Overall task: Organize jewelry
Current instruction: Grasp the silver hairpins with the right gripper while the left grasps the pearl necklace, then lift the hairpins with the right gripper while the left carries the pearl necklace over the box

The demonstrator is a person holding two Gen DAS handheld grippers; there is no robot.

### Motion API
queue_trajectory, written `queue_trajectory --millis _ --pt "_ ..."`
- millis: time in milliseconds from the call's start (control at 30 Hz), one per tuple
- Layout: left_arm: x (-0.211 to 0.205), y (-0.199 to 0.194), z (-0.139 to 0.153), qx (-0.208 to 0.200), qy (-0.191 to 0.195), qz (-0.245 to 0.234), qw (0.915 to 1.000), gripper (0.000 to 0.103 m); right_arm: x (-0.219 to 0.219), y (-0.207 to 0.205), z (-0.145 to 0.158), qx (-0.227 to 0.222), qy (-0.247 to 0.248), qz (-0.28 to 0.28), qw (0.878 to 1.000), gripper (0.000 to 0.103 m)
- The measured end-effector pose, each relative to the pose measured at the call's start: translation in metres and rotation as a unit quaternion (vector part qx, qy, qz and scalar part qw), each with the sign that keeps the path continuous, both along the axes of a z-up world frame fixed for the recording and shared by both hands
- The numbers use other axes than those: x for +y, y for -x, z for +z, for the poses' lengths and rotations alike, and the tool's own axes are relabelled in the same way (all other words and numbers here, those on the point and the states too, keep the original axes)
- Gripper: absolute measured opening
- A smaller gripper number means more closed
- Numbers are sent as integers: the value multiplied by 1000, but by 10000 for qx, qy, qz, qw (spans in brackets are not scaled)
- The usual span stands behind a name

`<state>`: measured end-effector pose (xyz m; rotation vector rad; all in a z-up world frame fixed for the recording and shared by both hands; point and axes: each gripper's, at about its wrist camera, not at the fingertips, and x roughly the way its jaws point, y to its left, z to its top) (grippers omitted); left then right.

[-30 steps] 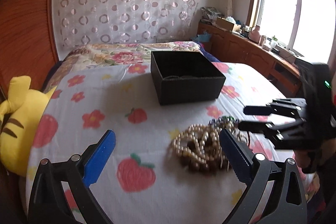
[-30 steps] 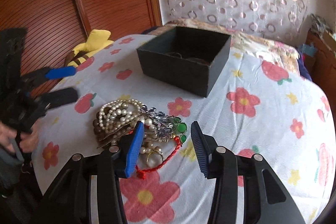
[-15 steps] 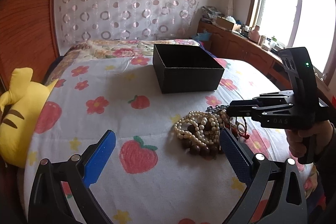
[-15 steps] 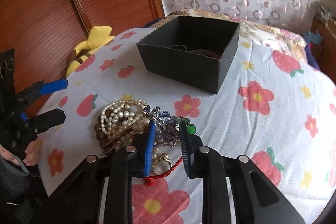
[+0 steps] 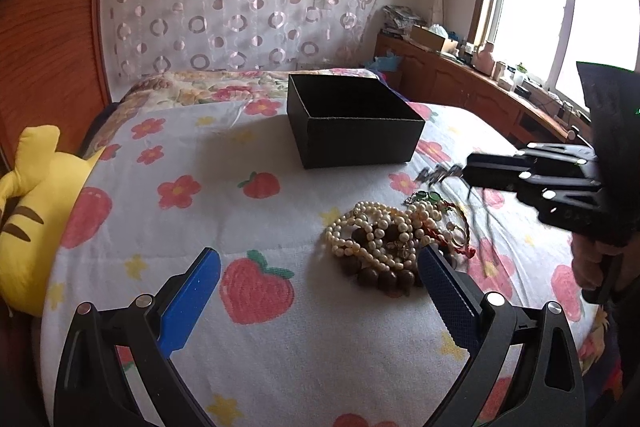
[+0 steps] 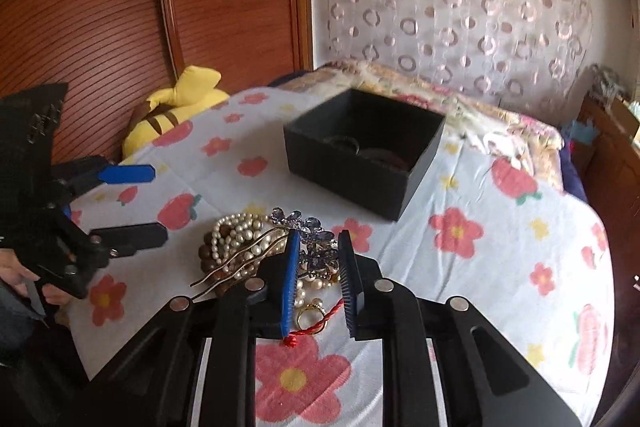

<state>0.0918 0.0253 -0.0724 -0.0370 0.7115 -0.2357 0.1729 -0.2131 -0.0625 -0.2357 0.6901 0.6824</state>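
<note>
Right tool (image 6: pixel 318 259) clamped on jewelled hairpin (image 6: pixel 308 227), lifted above jewelry pile (image 5: pixel 394 243) at bed's near edge. Left tool (image 5: pixel 320 291) apart. Hairpin stiff, light, prongs snag beads; hold ornament head. Box (image 5: pixel 352 119) mid-bed.

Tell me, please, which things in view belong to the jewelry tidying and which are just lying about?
Part of the job:
- jeweled hair comb, lifted in the right gripper
- jewelry pile with pearls on the bedspread
- black box, open
- left gripper, open

Just lying about:
- yellow plush toy
- windowsill clutter
</note>
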Motion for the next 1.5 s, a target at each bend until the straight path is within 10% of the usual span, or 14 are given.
queue_trajectory --millis 300,633,1100,1500 --pt "-5 -2 -5 134 -36 -165 9998 95 -25 7 5 -118 6 -323 9994 21" --pt "-17 -9 -12 508 121 -626 9967 44 -50 22 -24 140 -6 -667 9977 21" --pt "-4 -50 -27 1161 868 -509 9881 21 -54 41 -31 153 -138 -739 9971 21" --pt "-10 -52 -3 739 631 -578 9936 5 -52 41 -26 130 -142 -742 9971 21"
